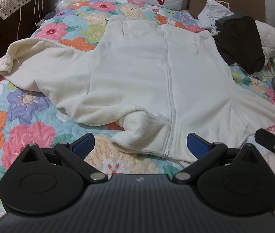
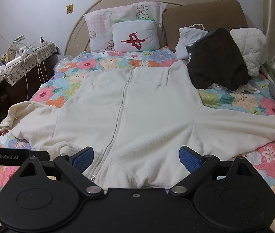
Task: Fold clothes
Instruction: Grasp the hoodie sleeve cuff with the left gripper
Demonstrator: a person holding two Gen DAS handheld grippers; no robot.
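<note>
A cream fleece zip jacket [image 1: 137,73] [image 2: 137,108] lies spread flat on the floral quilt, collar end toward me, zipper running away toward the pillows, both sleeves stretched out sideways. My left gripper [image 1: 140,145] hovers open over the near collar edge, its blue pads [image 1: 84,144] wide apart with nothing held. Over the same near edge, a little to the right of the zipper, my right gripper [image 2: 136,158] also stands open and empty. The right gripper's black tip [image 1: 273,143] shows at the right edge of the left wrist view.
A dark garment pile [image 2: 217,58] with white clothes sits at the bed's far right. Pillows [image 2: 135,37] lean on the headboard. A cluttered side table [image 2: 20,60] with hanging cables stands left of the bed. Bare floral quilt [image 1: 20,120] [image 2: 240,99] shows around the jacket.
</note>
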